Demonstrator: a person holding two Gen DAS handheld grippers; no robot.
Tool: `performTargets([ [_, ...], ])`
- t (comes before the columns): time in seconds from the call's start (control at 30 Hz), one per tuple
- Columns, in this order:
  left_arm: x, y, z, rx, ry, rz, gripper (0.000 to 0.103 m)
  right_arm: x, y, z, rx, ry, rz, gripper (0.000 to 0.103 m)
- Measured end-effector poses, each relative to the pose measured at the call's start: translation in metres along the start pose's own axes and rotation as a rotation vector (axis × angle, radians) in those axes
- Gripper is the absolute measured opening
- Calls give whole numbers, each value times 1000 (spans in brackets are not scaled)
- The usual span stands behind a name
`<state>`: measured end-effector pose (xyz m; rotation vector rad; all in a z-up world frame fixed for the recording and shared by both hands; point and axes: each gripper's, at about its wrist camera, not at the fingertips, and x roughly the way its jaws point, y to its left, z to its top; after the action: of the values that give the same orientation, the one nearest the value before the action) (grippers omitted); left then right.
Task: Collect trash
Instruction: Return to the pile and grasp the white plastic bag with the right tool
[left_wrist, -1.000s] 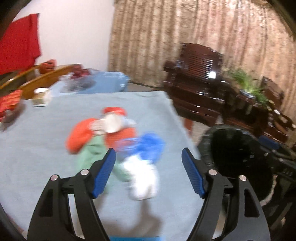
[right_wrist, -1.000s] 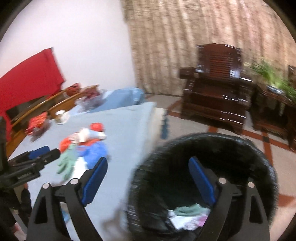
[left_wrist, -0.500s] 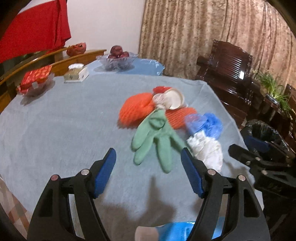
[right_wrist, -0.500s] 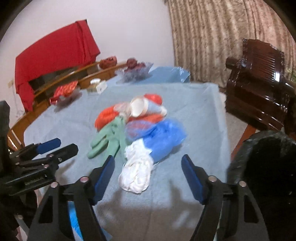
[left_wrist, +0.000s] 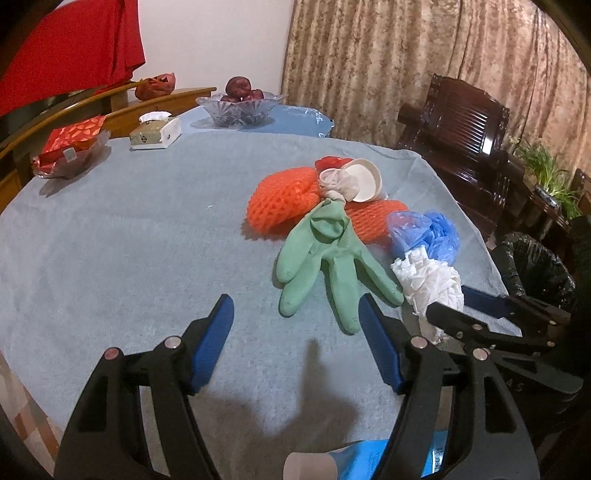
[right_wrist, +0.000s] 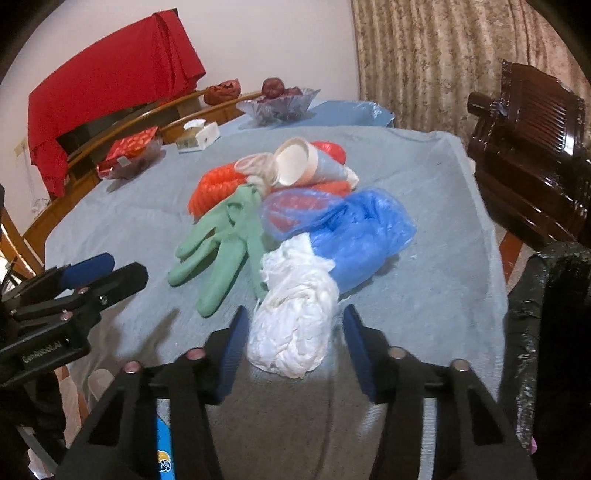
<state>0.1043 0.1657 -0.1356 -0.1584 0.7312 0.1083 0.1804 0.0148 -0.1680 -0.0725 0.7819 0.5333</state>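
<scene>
Left wrist: my left gripper (left_wrist: 295, 341) hangs released near the green glove (left_wrist: 328, 254), awaiting its turn | Right wrist: my right gripper (right_wrist: 293, 349) is closing around the white tissue wad (right_wrist: 295, 317), pads not yet pressing, lined bin (right_wrist: 546, 314) right.

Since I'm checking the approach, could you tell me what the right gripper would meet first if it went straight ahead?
Most likely the crumpled white tissue, which already lies between the closing jaws of the right gripper.
</scene>
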Motion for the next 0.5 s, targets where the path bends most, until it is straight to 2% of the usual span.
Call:
performTargets([
  [0.03,0,0,0,1,0,-2,68,2,1,-1,-2,10,7,44],
  [0.2,3,-5,2,-1,2,-7,68,3,6,-4,-25,23,28,27],
  [0.5,6,-19,8,15,-3,-27,67,-19,-3,3,-16,-21,49,24],
])
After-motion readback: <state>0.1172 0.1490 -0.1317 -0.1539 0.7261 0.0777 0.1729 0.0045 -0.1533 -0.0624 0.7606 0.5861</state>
